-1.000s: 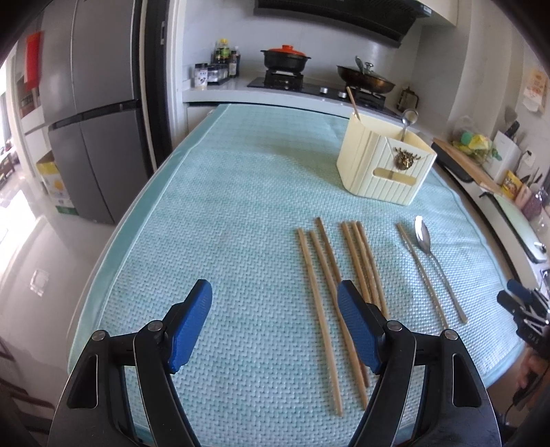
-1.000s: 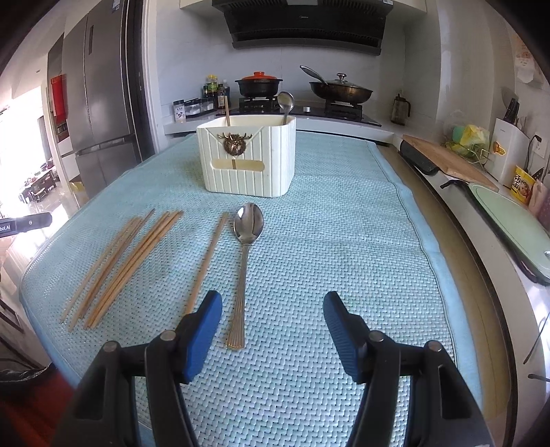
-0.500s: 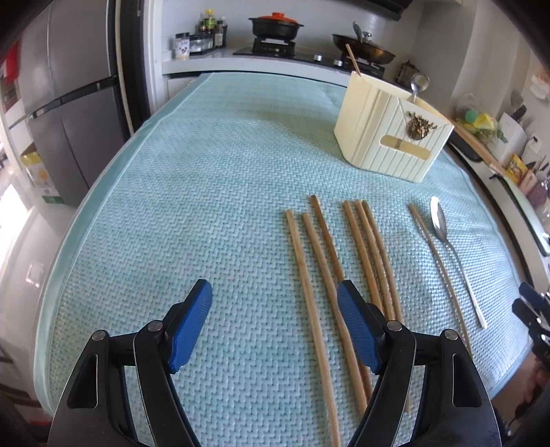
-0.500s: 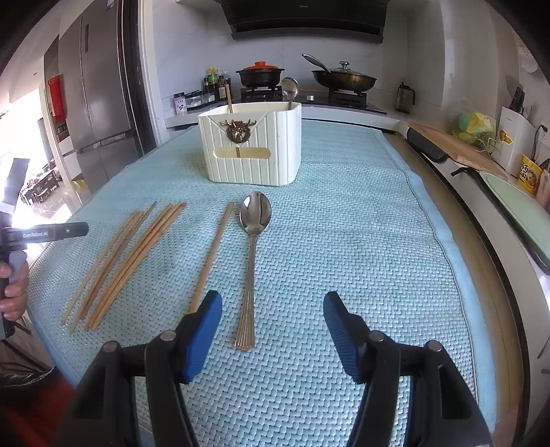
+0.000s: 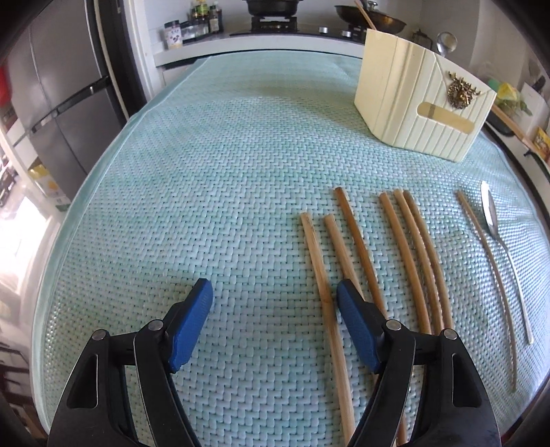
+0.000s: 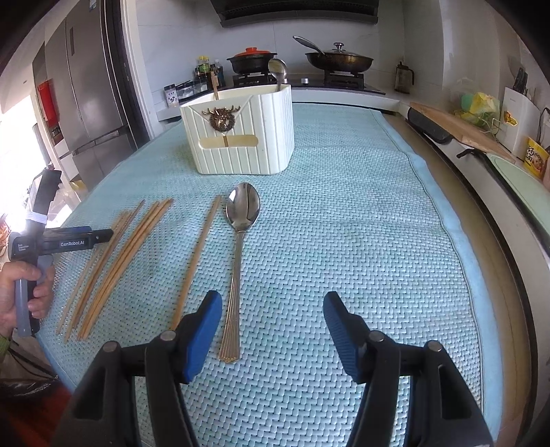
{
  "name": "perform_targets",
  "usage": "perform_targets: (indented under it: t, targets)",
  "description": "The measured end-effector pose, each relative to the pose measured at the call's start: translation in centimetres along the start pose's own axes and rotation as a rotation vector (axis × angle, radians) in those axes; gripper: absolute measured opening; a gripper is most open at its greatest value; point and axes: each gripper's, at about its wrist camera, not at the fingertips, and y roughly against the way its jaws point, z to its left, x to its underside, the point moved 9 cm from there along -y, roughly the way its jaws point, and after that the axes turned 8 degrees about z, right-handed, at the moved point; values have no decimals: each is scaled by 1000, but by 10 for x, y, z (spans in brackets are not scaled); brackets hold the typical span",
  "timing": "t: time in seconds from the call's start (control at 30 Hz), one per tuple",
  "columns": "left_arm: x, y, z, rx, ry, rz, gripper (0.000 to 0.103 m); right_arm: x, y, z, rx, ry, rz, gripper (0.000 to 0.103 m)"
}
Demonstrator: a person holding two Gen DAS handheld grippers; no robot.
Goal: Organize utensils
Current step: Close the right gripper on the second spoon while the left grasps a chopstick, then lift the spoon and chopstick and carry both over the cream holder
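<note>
Your left claw (image 5: 274, 302) is wide open over the chopsticks (image 5: 409, 254), holding nothing. Your right claw (image 6: 271, 314) is open and empty beside the spoon (image 6: 240, 233). Only its view shows your hand (image 6: 20, 292).

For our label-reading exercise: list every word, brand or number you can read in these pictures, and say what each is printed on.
"GenRobot.AI": on the left hand-held gripper, along its side.
Small print on its grey handle: too small to read.
Yellow packet by the wall, spice jar labels: blurred, unreadable.

chopsticks (image 5: 357, 240): 7 loose | spoons (image 6: 240, 237): 1 loose | holders (image 6: 240, 134): 1
</note>
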Motion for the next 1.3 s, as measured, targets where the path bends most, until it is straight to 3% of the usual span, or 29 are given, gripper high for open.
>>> perform_targets:
  t: [0.43, 0.6, 0.87, 0.9, 0.97, 1.07, 1.1, 1.13, 1.3]
  targets:
    - [0, -1, 2, -5, 5, -20, 77, -39, -79, 27, -17, 83, 131, 63]
    - [-2, -2, 1, -7, 4, -16, 76, -60, -100, 41, 15, 147, 131, 64]
    - [-12, -5, -1, 2, -7, 9, 71, -97, -125, 45, 41, 120, 144, 62]
    - [-11, -5, -2, 4, -10, 12, 68, -99, -126, 45, 48, 118, 147, 60]
    - [-9, -2, -6, 10, -16, 15, 60, -100, -124, 44, 54, 116, 145, 44]
    - [-7, 1, -17, 25, -50, 11, 28, -100, -121, 41, 32, 90, 139, 42]
    - [-6, 2, -20, 34, -62, 12, 12, -100, -119, 41, 14, 76, 131, 42]
    - [-6, 2, -24, 37, -71, 12, 7, -101, -116, 40, -7, 62, 118, 42]
    - [-8, 4, -22, 65, -52, -2, 5, -107, -90, 44, -70, 53, 38, 42]
